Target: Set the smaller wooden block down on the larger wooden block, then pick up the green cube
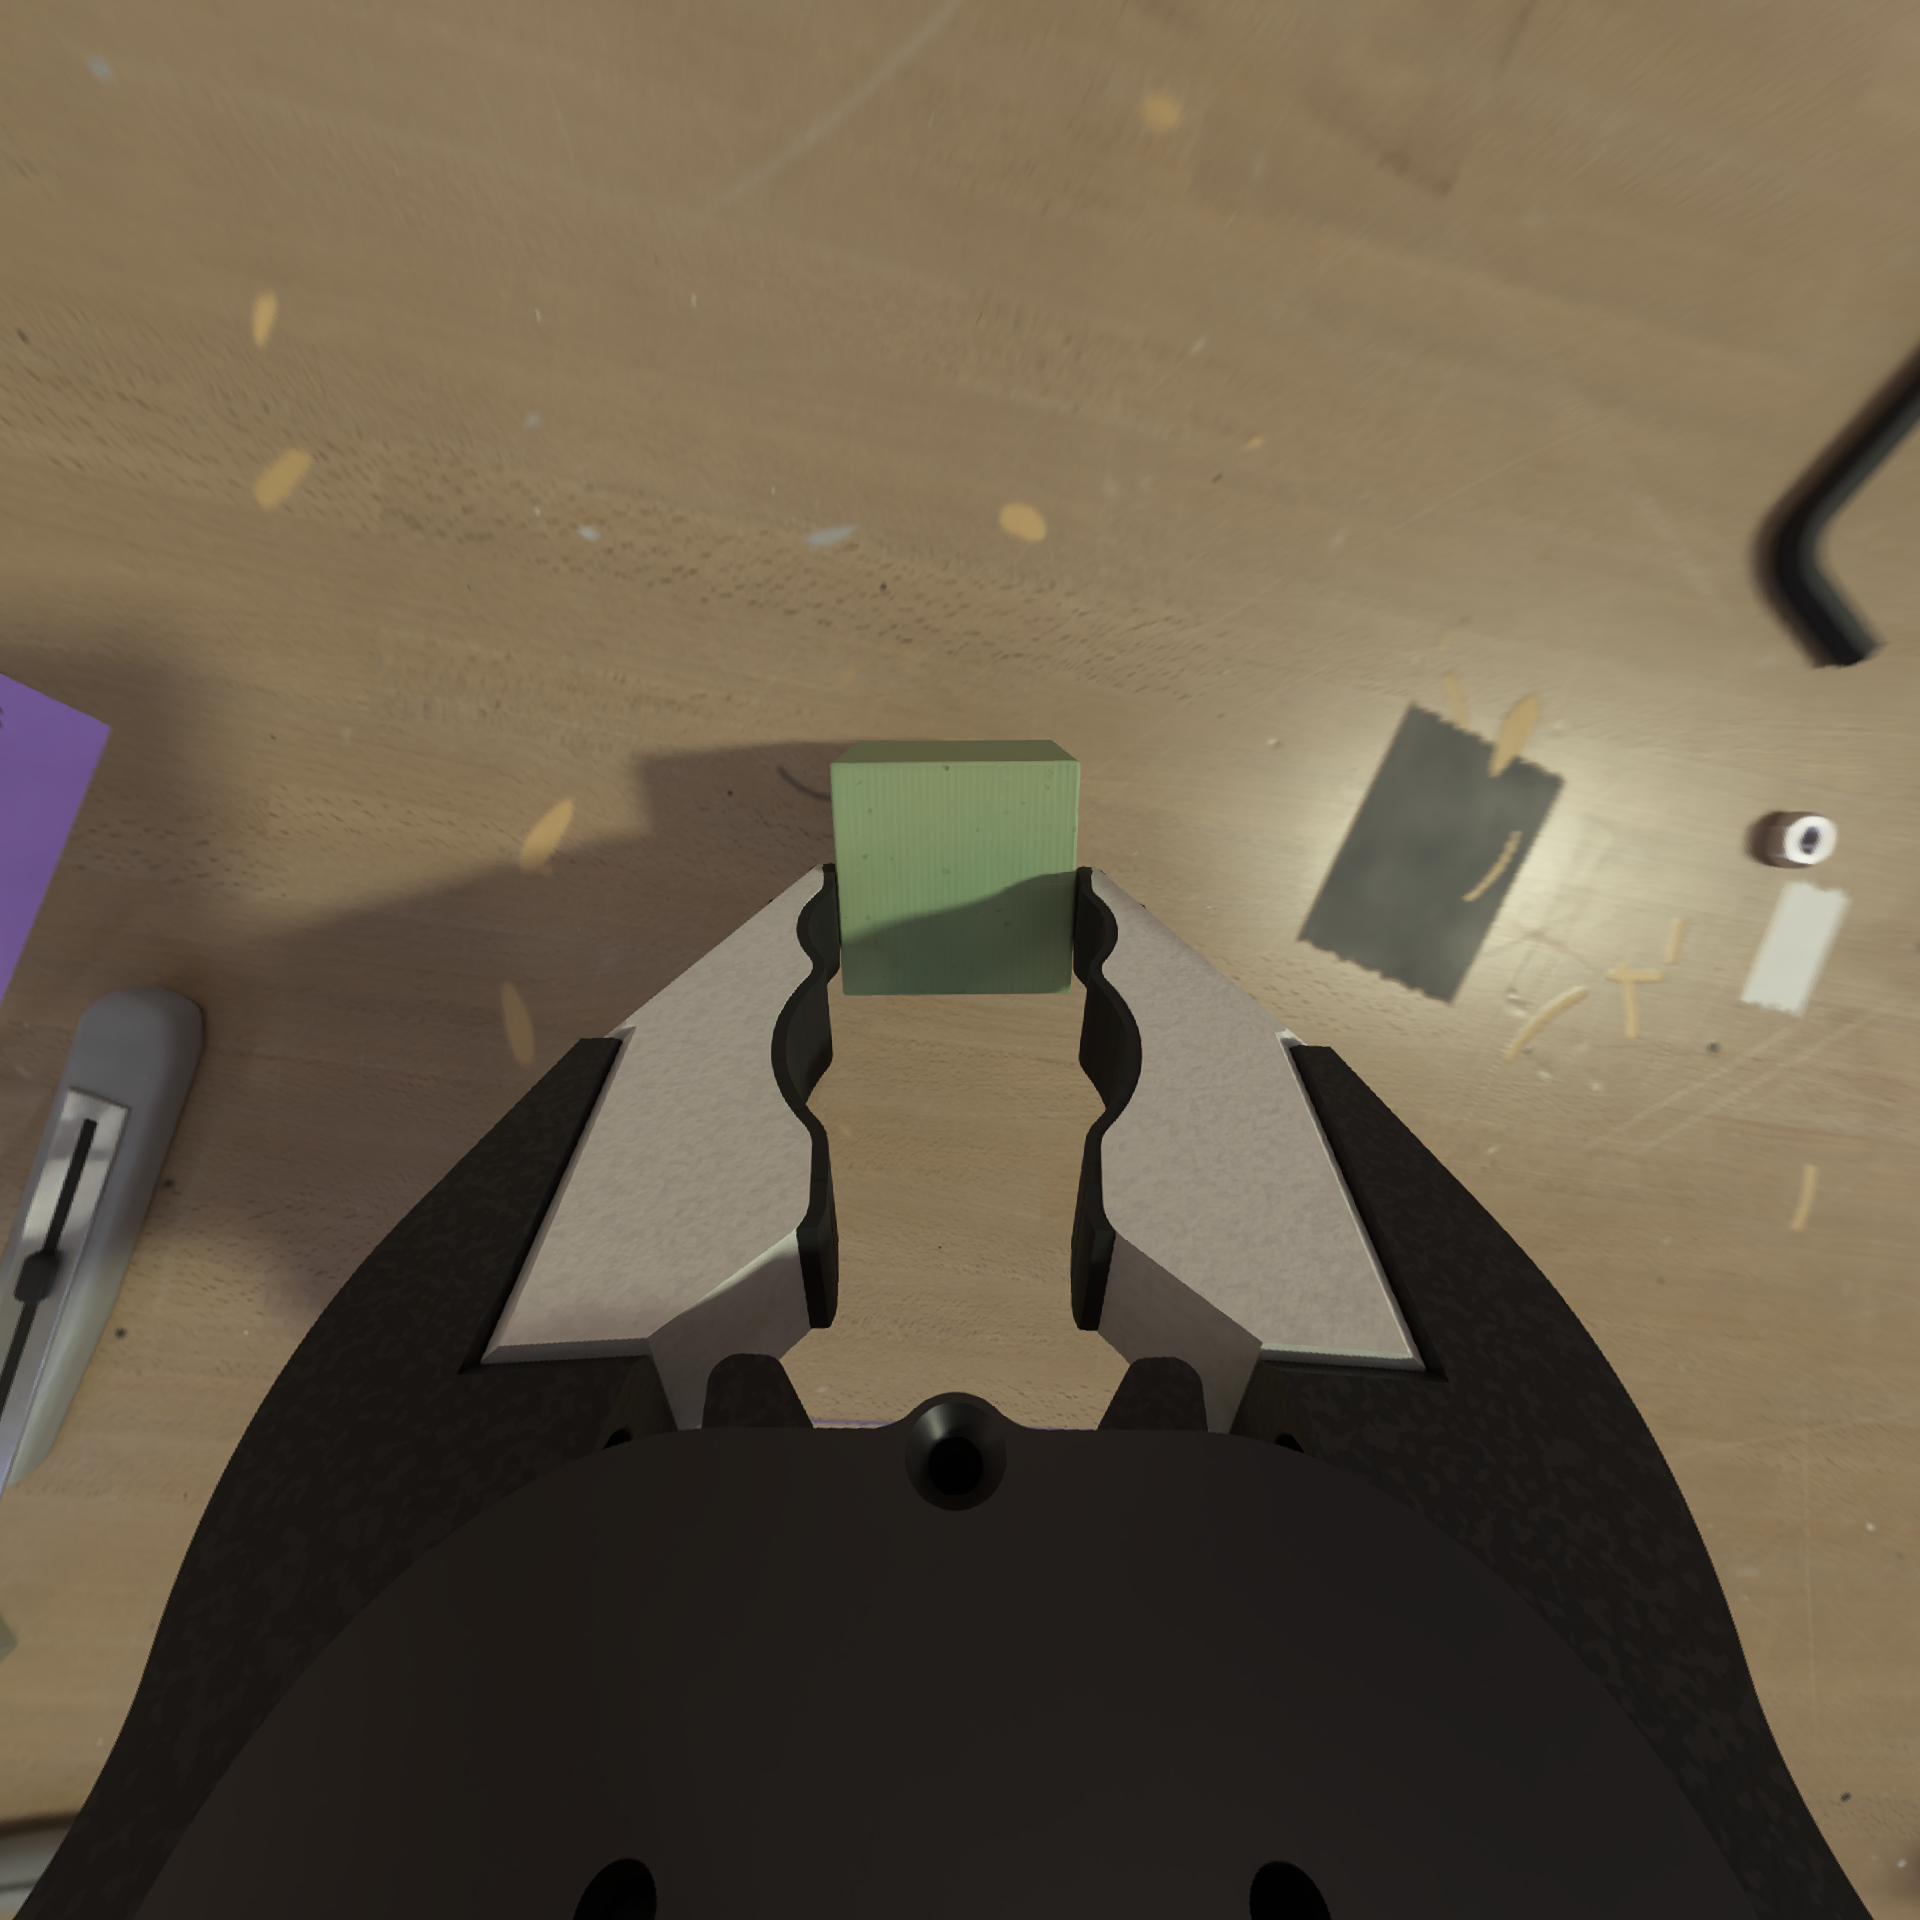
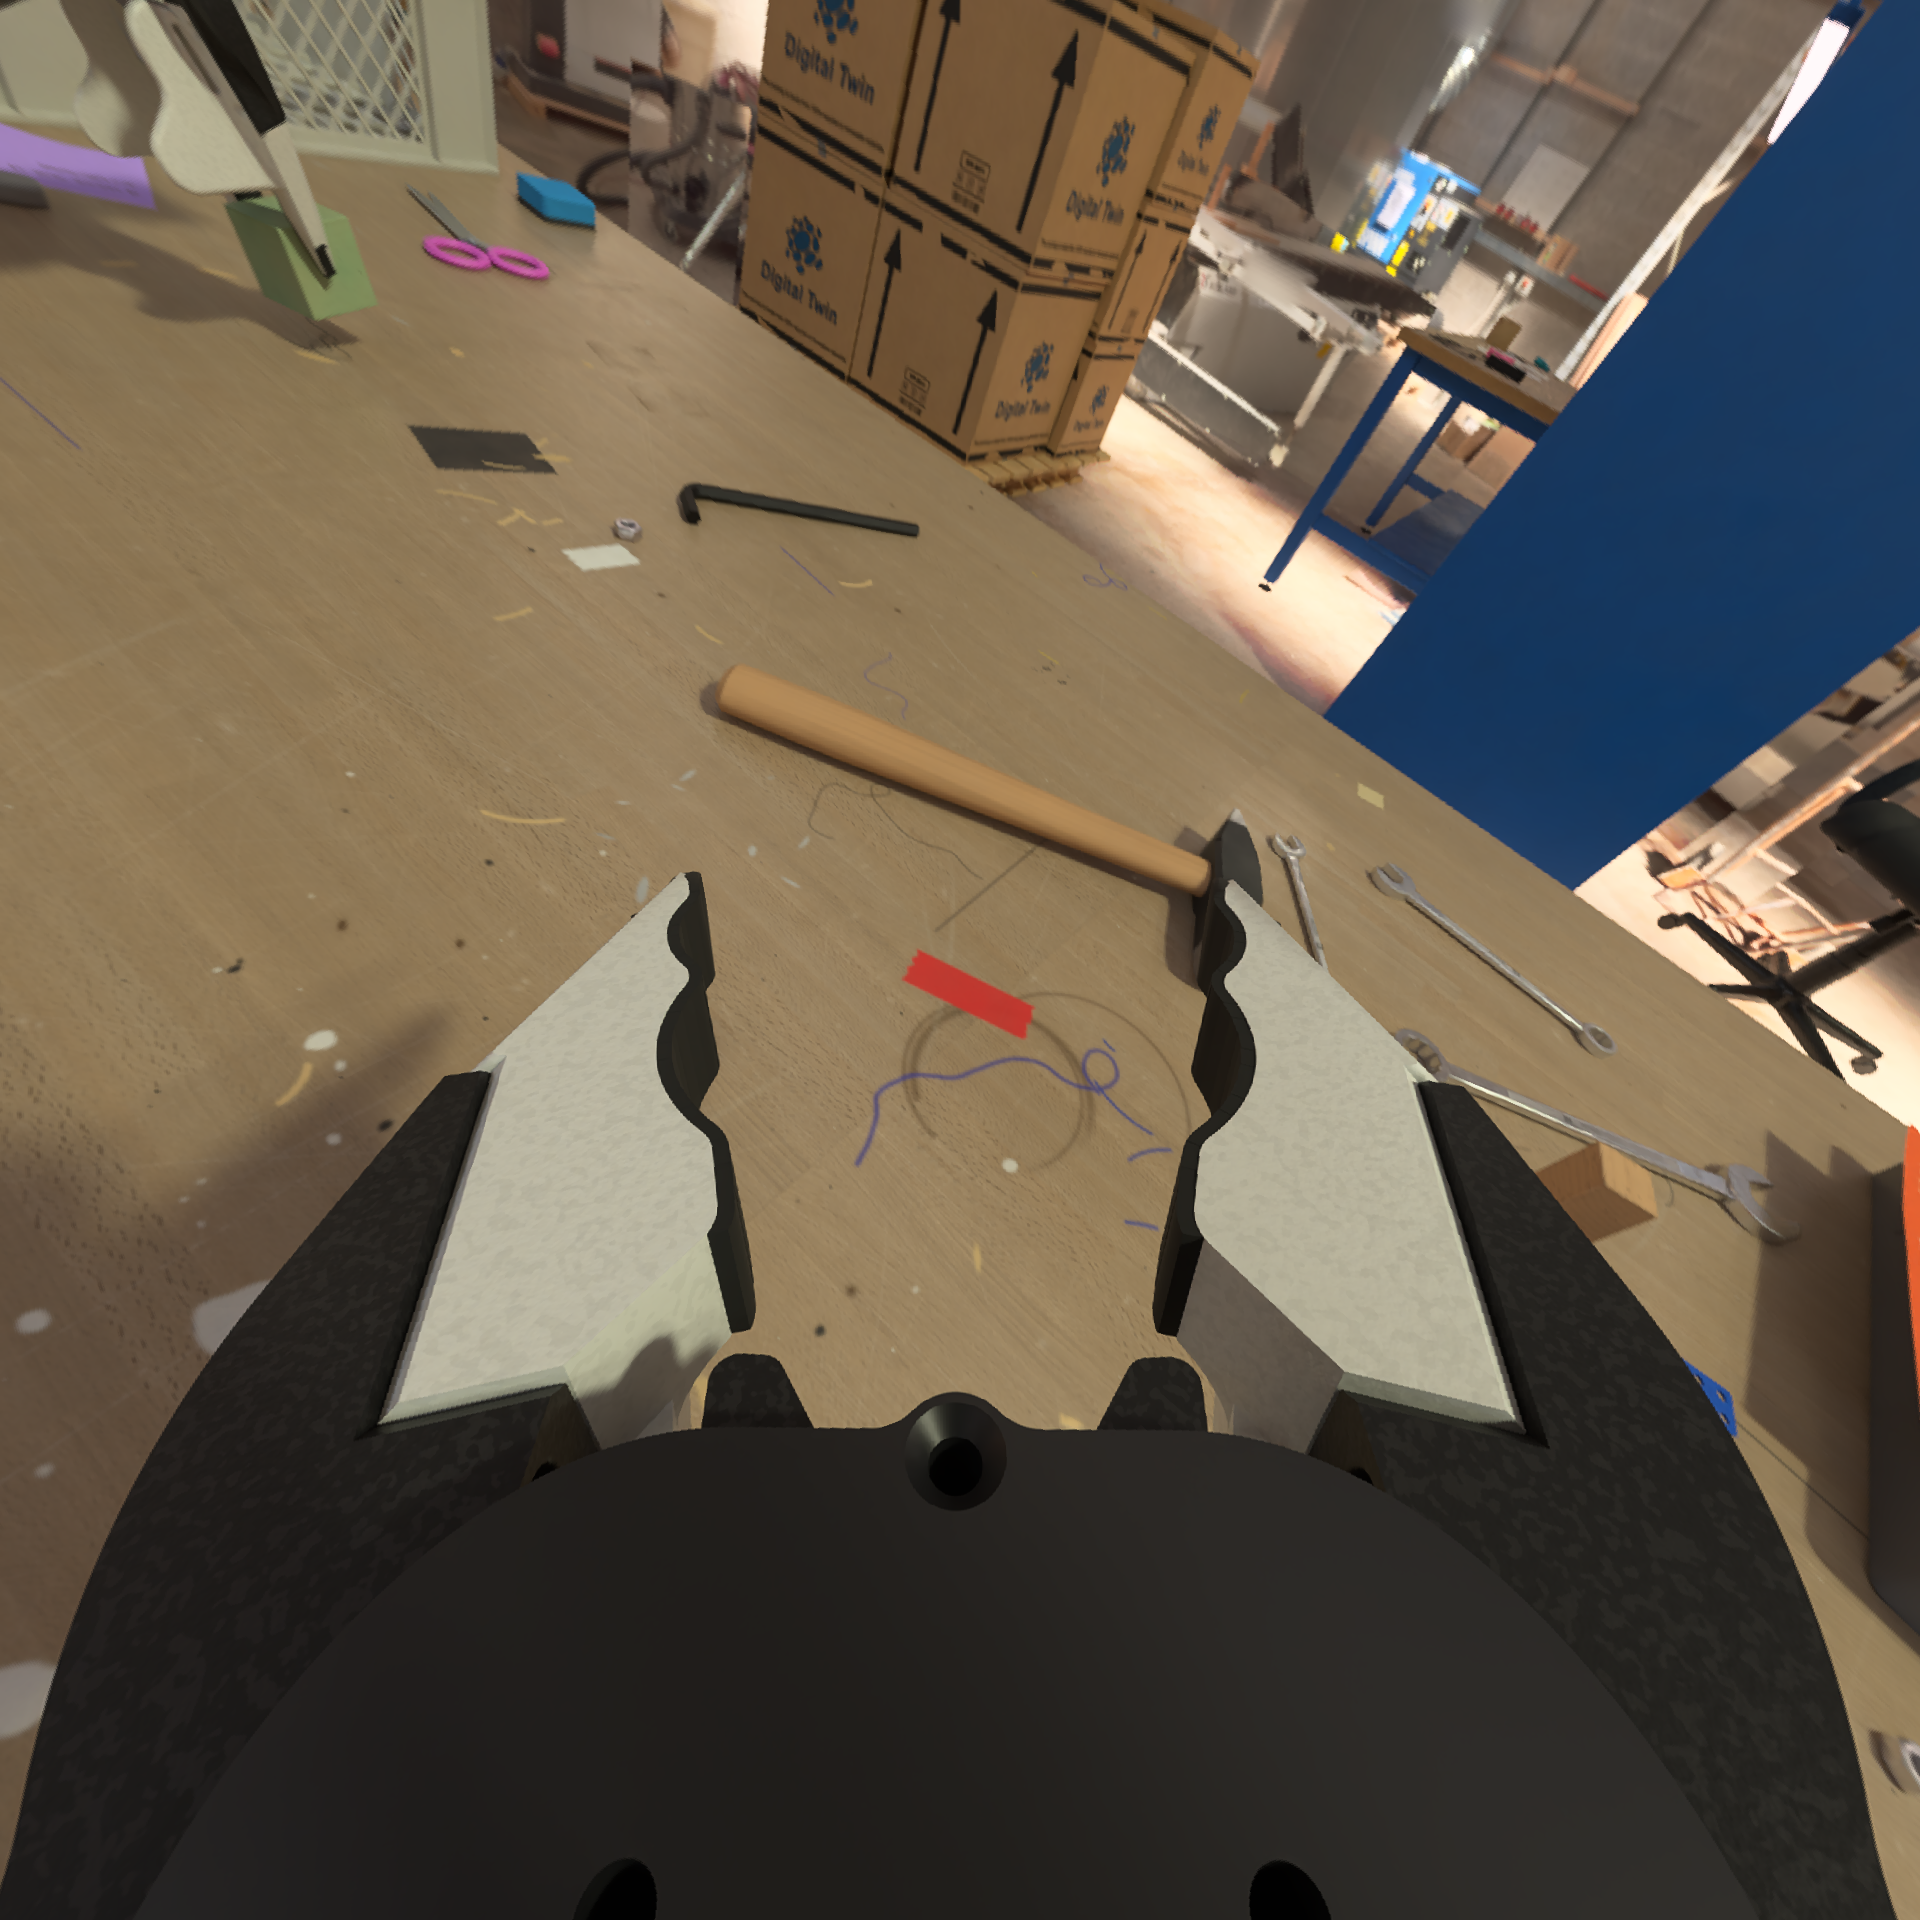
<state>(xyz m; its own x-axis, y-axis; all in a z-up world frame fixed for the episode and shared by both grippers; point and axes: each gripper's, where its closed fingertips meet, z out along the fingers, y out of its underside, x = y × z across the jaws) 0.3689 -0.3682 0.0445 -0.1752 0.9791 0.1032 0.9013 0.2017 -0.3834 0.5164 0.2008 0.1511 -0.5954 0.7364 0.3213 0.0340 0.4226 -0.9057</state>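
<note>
Closest in the left wrist view, the left gripper (image 1: 954, 904) points down at the scuffed tan wooden counter (image 1: 1039, 364), and its two pale fingers (image 1: 717, 1060) pinch the light green cube (image 1: 954, 868) at their tips, one dark pad against each side face. The cube's near half lies in shadow. To the left, a grey utility knife (image 1: 78, 1205) lies along the counter's edge of view, with a purple sheet (image 1: 36, 831) just beyond it. To the right sit a dark grey torn patch of tape (image 1: 1429, 852), a small white strip (image 1: 1795, 945) and a little metal nut (image 1: 1797, 836); farther off, a black hex key (image 1: 1829, 530) bends across the corner.

Meanwhile the right gripper (image 2: 956, 935) hovers over the counter with its fingers (image 2: 582, 1143) spread wide and nothing between them. Just ahead lie a red piece of tape (image 2: 968, 992) and a blue scribble. Beyond them rests a wooden-handled hammer (image 2: 966, 784), with silver spanners (image 2: 1496, 961) to its right and a light wooden block (image 2: 1600, 1190) near the right finger; whether it is the smaller or the larger one cannot be told. Farther on lie the hex key (image 2: 795, 509) and the dark patch (image 2: 483, 449). At the far left, the left gripper (image 2: 312, 249) holds the green cube (image 2: 301, 260), which appears lifted just clear of its shadow on the counter. Pink-handled scissors (image 2: 483, 255), a blue block (image 2: 556, 200) and stacked cardboard boxes (image 2: 966, 229) lie behind.
</note>
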